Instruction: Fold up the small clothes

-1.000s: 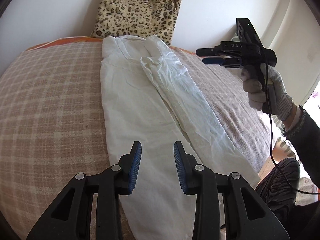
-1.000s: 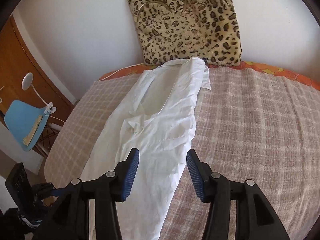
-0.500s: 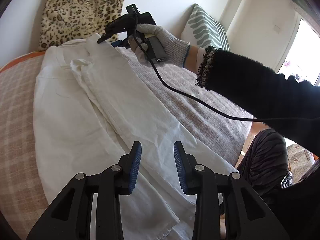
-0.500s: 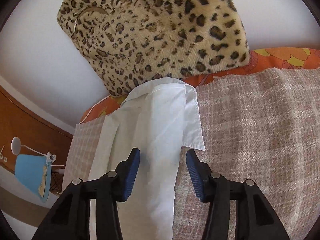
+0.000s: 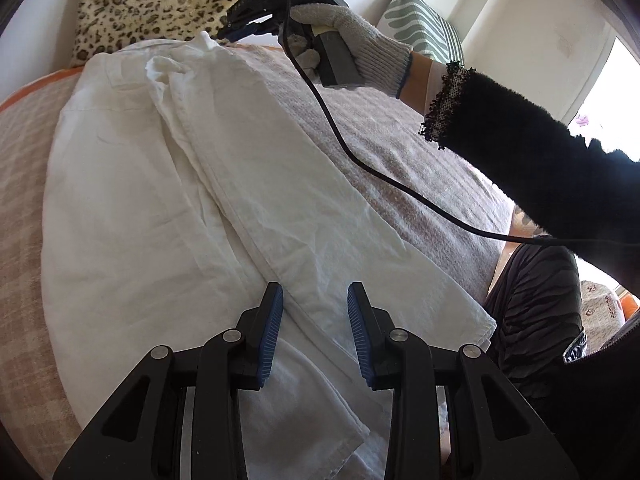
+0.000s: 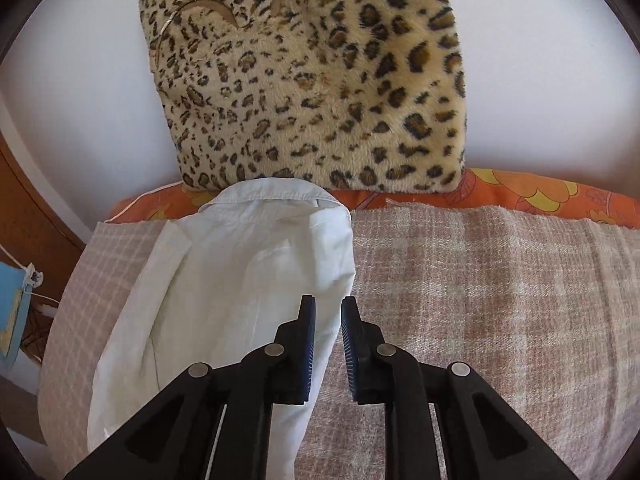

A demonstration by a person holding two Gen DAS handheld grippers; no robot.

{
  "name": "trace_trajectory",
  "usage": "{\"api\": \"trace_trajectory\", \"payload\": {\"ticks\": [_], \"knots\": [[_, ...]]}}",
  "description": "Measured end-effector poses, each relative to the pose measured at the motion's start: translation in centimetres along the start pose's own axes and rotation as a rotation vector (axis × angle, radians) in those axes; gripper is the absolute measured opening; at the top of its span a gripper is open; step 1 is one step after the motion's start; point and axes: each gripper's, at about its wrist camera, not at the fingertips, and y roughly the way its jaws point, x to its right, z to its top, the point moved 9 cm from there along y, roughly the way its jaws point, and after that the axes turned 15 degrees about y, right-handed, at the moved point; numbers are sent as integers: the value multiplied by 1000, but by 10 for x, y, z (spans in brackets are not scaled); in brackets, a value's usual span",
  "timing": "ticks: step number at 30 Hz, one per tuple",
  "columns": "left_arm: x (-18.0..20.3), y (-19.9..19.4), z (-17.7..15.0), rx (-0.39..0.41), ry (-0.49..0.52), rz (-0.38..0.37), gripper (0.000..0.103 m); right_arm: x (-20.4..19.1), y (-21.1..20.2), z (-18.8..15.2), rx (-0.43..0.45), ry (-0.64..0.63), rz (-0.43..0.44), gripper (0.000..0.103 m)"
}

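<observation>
A white cotton collared shirt lies lengthwise on the bed's pink-and-beige checked blanket, folded into a long narrow strip with one side panel laid over the body. Its collar end lies at the far edge of the blanket, just in front of a leopard-print plush cushion that leans against the white wall. An orange floral sheet shows beneath the blanket's far edge.

The left gripper hangs above the hem end of the shirt, over the seam where the folded panel meets the body. Its jaws are spread wide, with nothing between the blue pads; no contact with the fabric is visible.

The right gripper, held in a grey knit glove, is at the collar end. In its own view the jaws stand narrowly apart, astride the shirt's right-hand folded edge just below the collar. Whether the pads actually pinch the cloth cannot be told. A black cable runs from this gripper across the blanket.

A green-and-white striped pillow stands against the wall to the right. A blue lamp shade shows at the left edge of the right wrist view.
</observation>
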Motion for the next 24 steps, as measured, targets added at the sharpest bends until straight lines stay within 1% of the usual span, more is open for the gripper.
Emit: {"api": "trace_trajectory", "payload": {"ticks": [2,3,5,7,9,10,11,13,15,17,18,20,22,24], "knots": [[-3,-5,1,18,-30,-14,32,-21,-19,-17,26,-104,16,25],[-5,-9,2,26,-44,-16,32,-30,-26,-27,28,-151,26,26],[-8,-17,3,42,-52,-2,32,-42,-36,-40,1,-198,50,26],[-11,-27,4,61,-44,23,32,-47,-38,-56,-42,-214,72,26],[-16,-38,4,85,-55,41,32,-48,-32,-72,-80,-244,54,26],[-19,-43,3,93,-65,51,32,-43,-30,-80,-87,-257,18,26],[-23,-47,1,97,-73,63,32,-37,-24,-85,-101,-259,-12,26],[-31,-55,-4,103,-88,97,32,-27,-15,-93,-135,-233,-43,25],[-40,-61,-7,106,-109,127,32,-25,-13,-95,-124,-239,-59,25],[-51,-73,-10,126,-144,144,32,-25,-20,-95,-115,-241,-86,26],[-57,-80,-13,136,-165,157,32,-26,-28,-96,-116,-216,-73,26],[-68,-92,-19,148,-200,182,44,-28,-48,-100,-122,-159,-21,29],[-77,-102,-29,152,-238,207,46,-30,-74,-112,-122,-130,8,34],[-84,-105,-40,147,-289,203,46,-30,-98,-131,-141,-97,31,36]]}}
